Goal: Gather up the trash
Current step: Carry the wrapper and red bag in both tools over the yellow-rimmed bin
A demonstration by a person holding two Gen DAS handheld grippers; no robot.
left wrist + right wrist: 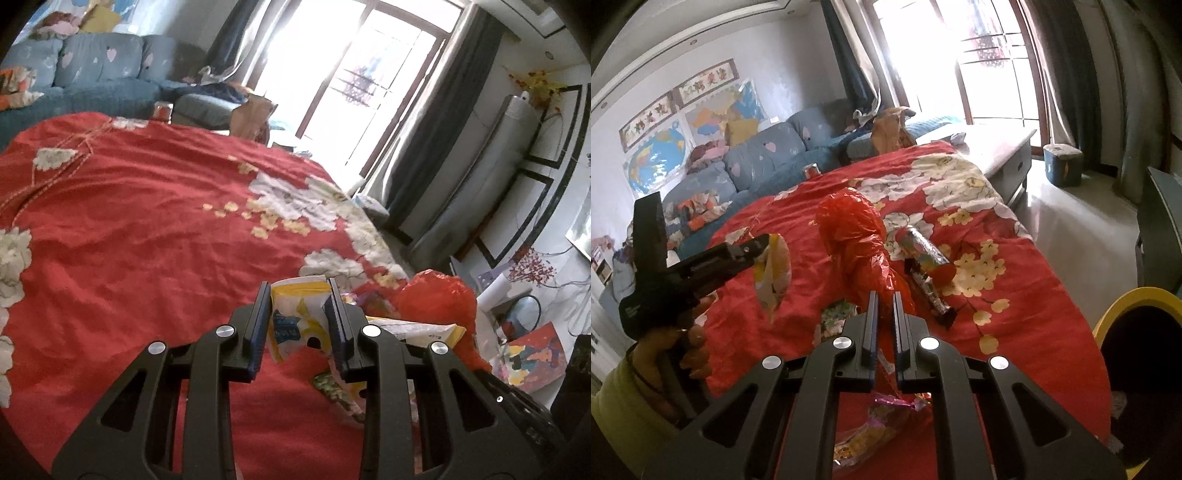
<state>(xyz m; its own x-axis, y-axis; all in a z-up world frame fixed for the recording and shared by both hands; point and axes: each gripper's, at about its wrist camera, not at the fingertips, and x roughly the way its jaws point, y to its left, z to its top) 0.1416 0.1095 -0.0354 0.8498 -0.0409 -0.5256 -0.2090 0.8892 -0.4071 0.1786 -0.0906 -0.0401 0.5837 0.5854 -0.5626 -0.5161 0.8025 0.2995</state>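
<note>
My left gripper (298,284) is shut on a yellow-and-white snack wrapper (295,321), held just above the red flowered bedspread (147,240). In the right wrist view the same left gripper (764,243) sits at the left in a person's hand (690,339), and the wrapper (774,273) hangs from it. My right gripper (885,294) has its jaws nearly together on the lower edge of a crumpled red plastic bag (857,236). The bag (436,299) rises to the right of the left gripper.
More wrappers lie on the bedspread: a silver foil one (923,243), a dark one (931,295), a flowered one (834,317) and a purple-yellow one (879,417). A yellow-rimmed bin (1134,299) stands at the right. A blue sofa (757,162) stands behind.
</note>
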